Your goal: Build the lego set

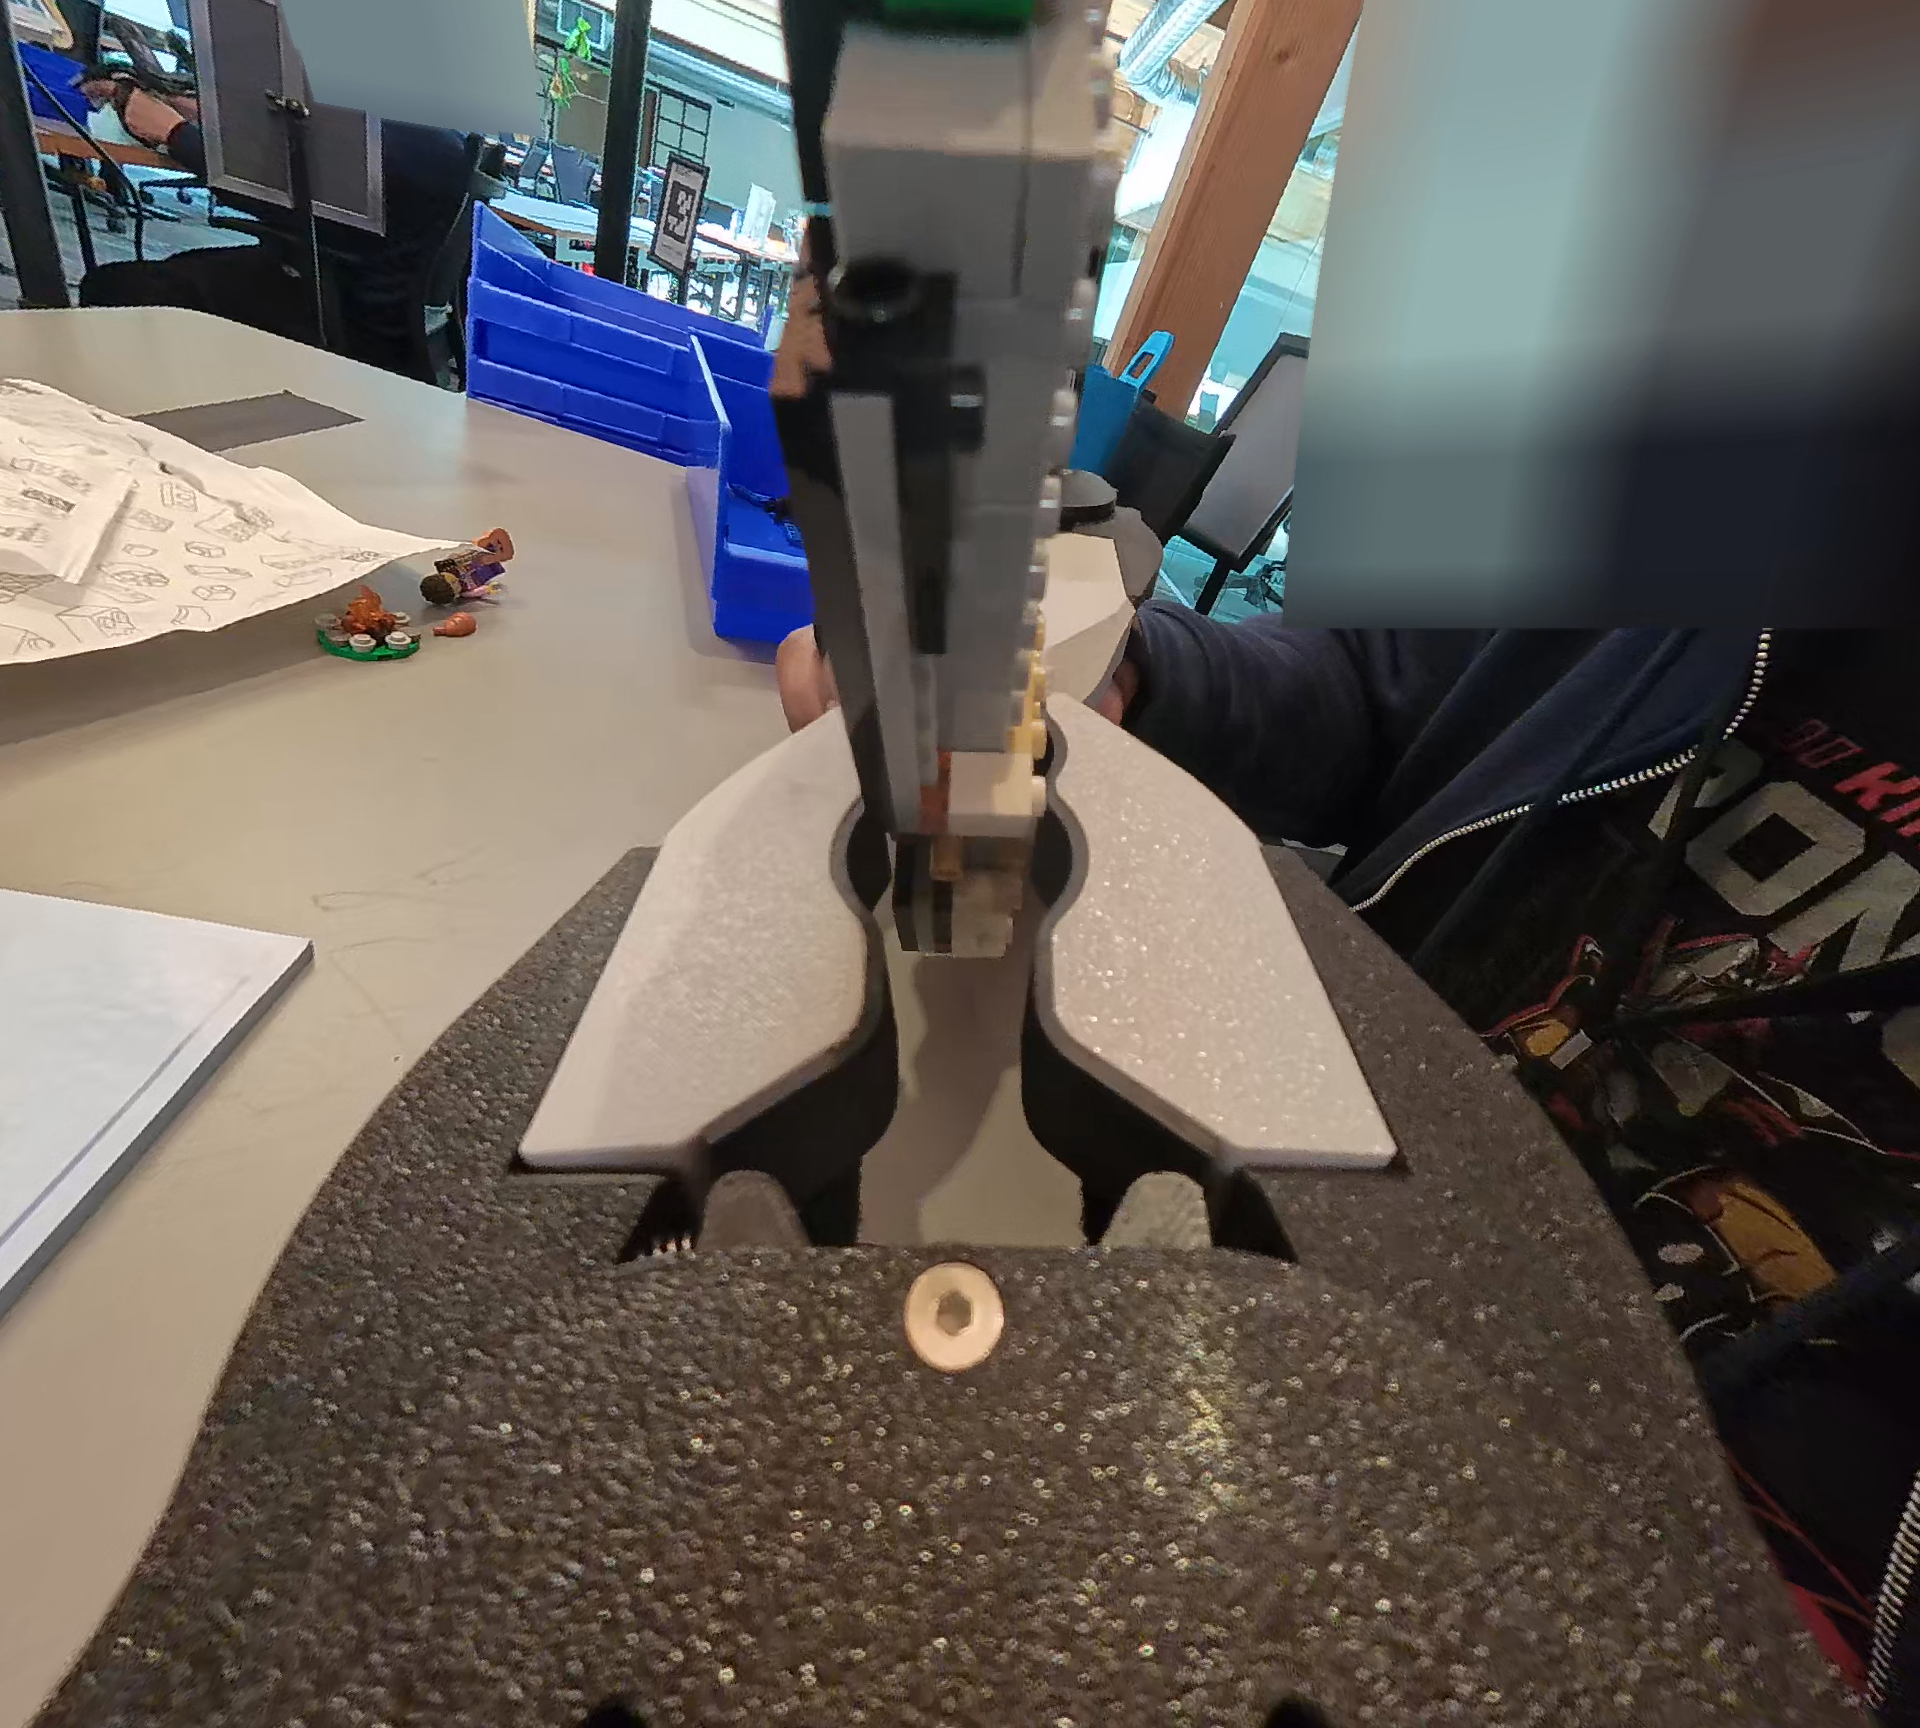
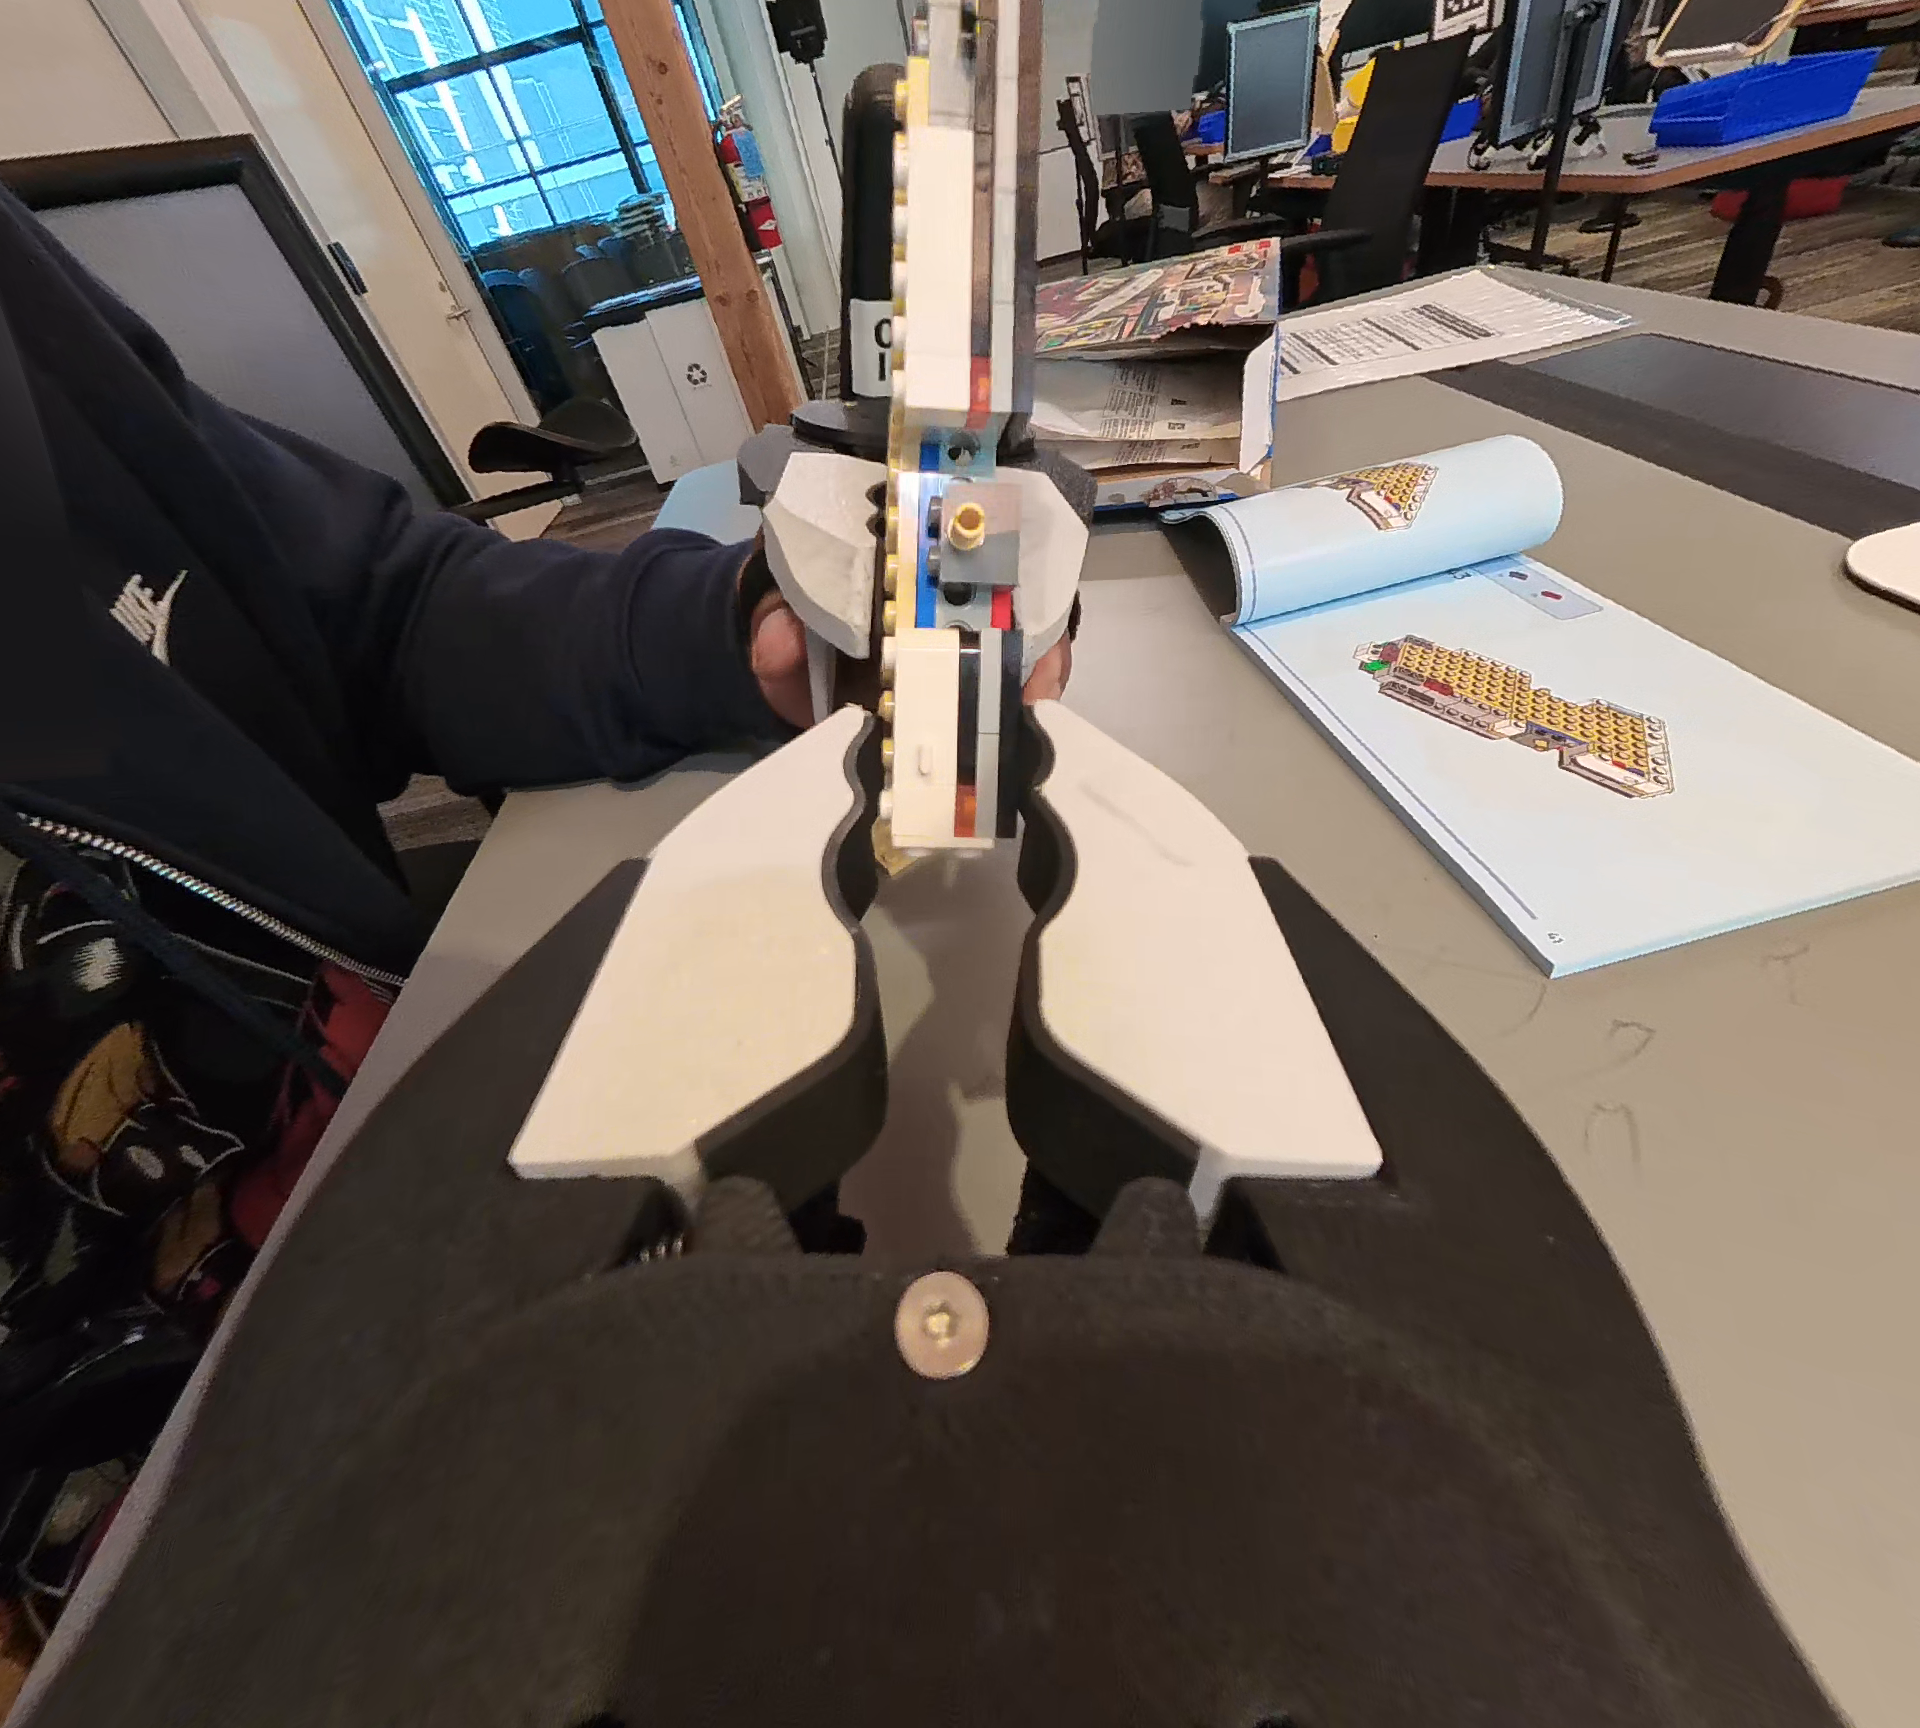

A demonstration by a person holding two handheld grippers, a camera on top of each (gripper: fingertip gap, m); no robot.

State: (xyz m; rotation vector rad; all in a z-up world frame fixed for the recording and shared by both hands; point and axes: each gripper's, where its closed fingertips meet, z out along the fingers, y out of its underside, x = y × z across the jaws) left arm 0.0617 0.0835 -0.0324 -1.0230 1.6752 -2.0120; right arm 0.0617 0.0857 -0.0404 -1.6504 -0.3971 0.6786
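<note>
Fingertips of our right gripper (image 2: 948, 785) pinch the lower end of a long, flat toy-brick model in grey, white and tan (image 2: 956, 307), jaws narrowly apart with both pads pressed on it. Its long axis rises edge-on, straight up. Just beyond, our left gripper (image 2: 925, 551) clamps its middle likewise, wrist level. Farther off, an open pale-blue instruction booklet (image 2: 1621, 826) lies by the tabletop's right edge.

We see blue bins (image 1: 582, 359) on the gray table (image 1: 436, 743), a tiny toy figure (image 1: 468, 572) beside printed paper (image 1: 125, 556), and an open picture booklet (image 2: 1558, 743) lying flat.
</note>
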